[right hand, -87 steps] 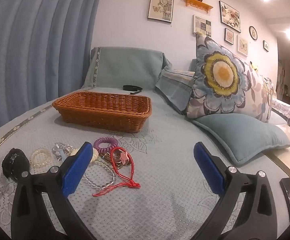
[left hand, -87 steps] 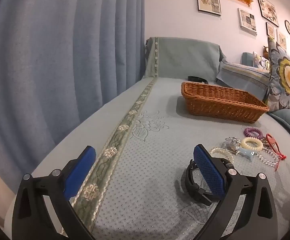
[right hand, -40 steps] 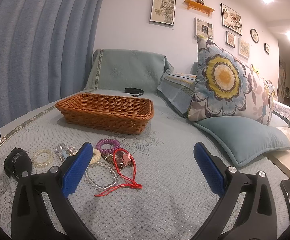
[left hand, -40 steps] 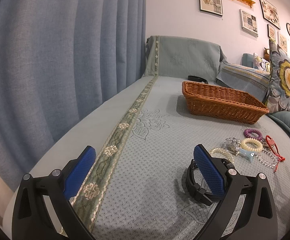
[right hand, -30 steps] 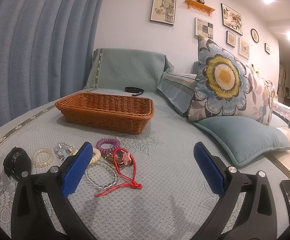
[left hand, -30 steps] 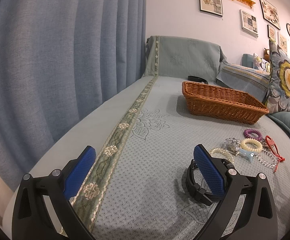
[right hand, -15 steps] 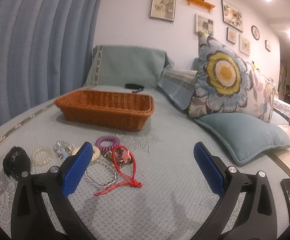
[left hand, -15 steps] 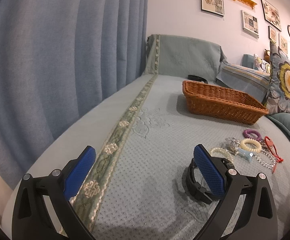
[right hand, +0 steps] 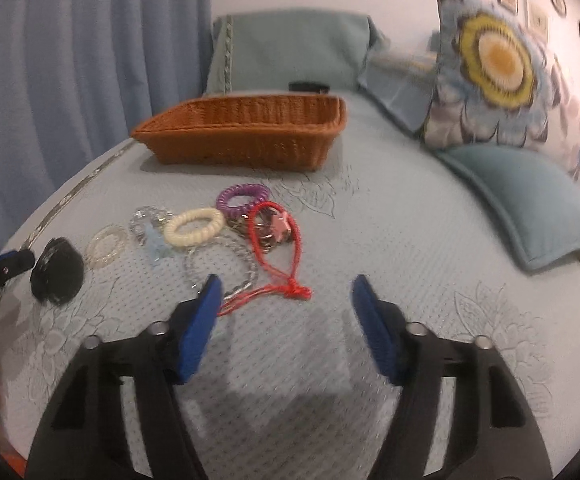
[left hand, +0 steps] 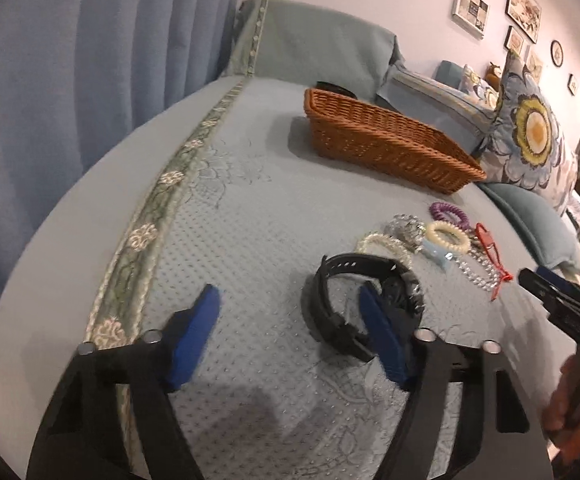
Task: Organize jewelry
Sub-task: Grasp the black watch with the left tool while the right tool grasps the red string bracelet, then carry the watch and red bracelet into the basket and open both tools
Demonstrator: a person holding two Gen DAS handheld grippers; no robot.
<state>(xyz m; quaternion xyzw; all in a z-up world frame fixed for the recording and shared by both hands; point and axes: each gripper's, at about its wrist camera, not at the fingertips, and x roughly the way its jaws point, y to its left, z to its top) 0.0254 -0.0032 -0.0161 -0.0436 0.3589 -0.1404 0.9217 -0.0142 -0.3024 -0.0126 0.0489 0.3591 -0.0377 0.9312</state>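
Observation:
A pile of jewelry lies on the teal sofa cover: a black watch (left hand: 364, 298) (right hand: 57, 271), a clear bead bracelet (right hand: 107, 245), a cream coil band (right hand: 194, 227), a purple coil band (right hand: 243, 198) and a red cord bracelet (right hand: 276, 252). A brown wicker basket (right hand: 246, 132) (left hand: 386, 140) stands behind them. My left gripper (left hand: 290, 330) is open, its right finger against the watch. My right gripper (right hand: 288, 316) is open just in front of the red cord's knot.
A blue curtain (left hand: 70, 80) hangs at the left. A flowered pillow (right hand: 498, 76) and a teal cushion (right hand: 530, 216) lie at the right. A black strap (right hand: 309, 87) lies behind the basket. The sofa edge is near the left gripper.
Both grippers have tilted down and moved forward toward the jewelry. Both jaws have narrowed but stay open. The watch now lies beside the left gripper's right finger.

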